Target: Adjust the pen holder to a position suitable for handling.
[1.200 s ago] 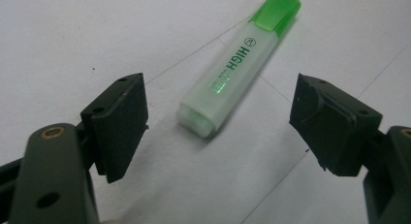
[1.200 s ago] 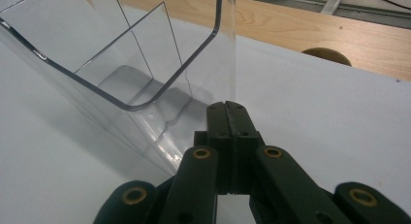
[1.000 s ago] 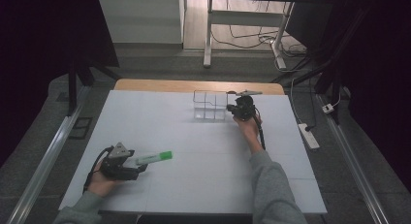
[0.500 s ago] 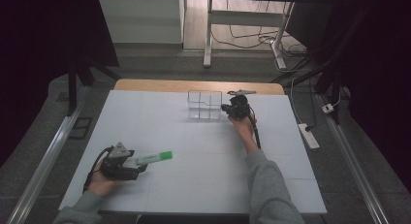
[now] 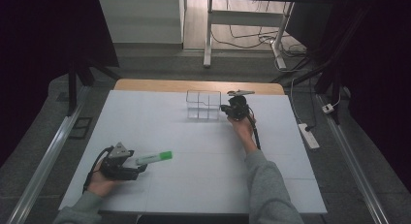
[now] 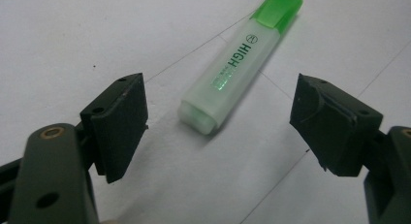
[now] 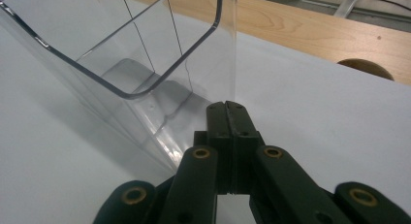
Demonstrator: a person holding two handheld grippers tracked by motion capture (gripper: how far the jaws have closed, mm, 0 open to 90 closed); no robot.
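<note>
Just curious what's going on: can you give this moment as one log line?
left gripper: open, around green highlighter lying on table | right gripper: shut, empty, tips at clear divided box

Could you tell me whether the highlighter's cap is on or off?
On: the green cap sits closed over the end of the highlighter, which lies flat on the table.

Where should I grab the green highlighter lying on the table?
Grip the highlighter across its pale barrel, mid-length, not the green cap. It lies flat on the table, its butt end toward the left hand-held gripper, whose open jaws already straddle its line. Probably slide forward low along it, then close on the long sides.
</note>
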